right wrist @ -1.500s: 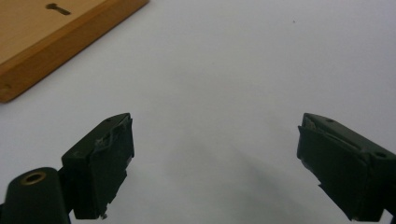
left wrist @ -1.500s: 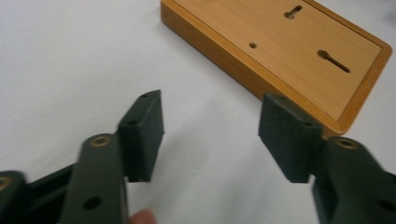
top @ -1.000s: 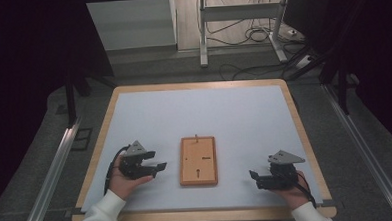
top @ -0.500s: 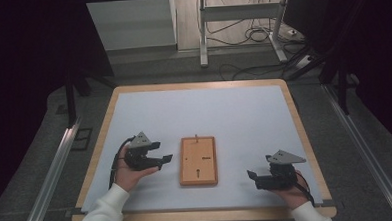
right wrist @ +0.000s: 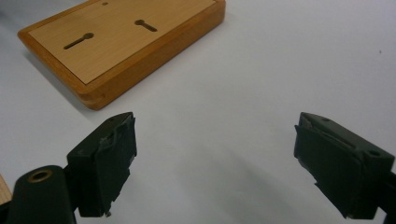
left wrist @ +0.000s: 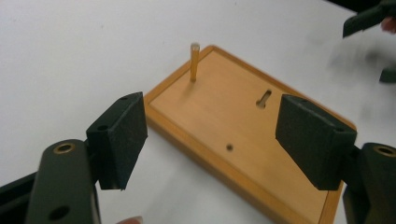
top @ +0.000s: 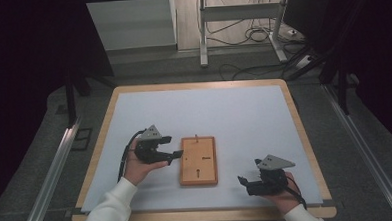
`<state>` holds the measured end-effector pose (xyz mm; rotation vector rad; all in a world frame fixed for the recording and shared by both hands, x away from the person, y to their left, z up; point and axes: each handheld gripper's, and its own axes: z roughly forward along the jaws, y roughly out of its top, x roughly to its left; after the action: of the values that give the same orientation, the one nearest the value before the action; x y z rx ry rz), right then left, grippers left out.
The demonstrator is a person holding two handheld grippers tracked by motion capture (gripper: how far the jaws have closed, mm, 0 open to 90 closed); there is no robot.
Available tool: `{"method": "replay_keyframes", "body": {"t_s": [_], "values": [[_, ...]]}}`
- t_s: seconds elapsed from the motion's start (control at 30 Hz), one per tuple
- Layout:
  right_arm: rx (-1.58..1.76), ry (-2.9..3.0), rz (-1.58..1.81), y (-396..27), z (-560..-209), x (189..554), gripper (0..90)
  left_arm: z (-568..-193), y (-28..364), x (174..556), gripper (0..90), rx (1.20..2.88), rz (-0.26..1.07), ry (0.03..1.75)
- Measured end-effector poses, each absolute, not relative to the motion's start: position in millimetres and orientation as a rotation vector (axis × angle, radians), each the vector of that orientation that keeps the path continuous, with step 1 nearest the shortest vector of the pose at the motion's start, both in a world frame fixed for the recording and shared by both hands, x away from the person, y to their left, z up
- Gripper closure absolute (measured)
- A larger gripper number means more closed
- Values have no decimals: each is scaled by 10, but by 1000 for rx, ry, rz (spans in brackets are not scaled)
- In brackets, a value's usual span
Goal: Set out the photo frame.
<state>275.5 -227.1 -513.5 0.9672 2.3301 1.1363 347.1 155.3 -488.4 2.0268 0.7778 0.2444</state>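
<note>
High view: L gripper (top: 177,154) at the wooden board's (top: 198,160) left edge, approach step; jaws just opened wide, nothing btwn. R gripper (top: 243,181) rests apart, jaws spread, empty. Next prob calls for closing on board edge or peg (left wrist: 194,60). Board: flat mid-table, tan, keyhole slots, one upright peg near far corner.

Grey floor (top: 147,67), metal rack (top: 240,18), loose cables (top: 253,35).

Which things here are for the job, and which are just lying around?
For the job:
- wooden board
- thin peg standing upright in the board
- left gripper, fingers open, at the board's edge
- right gripper, open, apart from the board

Just lying about:
- cables on the floor beyond the table
- metal stand
</note>
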Motion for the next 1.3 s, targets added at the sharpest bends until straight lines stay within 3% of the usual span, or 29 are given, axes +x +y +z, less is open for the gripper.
{"method": "replay_keyframes", "body": {"t_s": [0.3,1.0,1.3], "values": [[970,2293,1157,-2208,-5056,2655,139,-4925,1362,3520,244,2069,266,761],[901,2309,1167,-2051,-5062,2688,147,-5140,1008,3947,332,2131,282,675],[921,2321,1180,-2124,-5092,2744,147,-5203,983,4109,447,2138,246,653]]}}
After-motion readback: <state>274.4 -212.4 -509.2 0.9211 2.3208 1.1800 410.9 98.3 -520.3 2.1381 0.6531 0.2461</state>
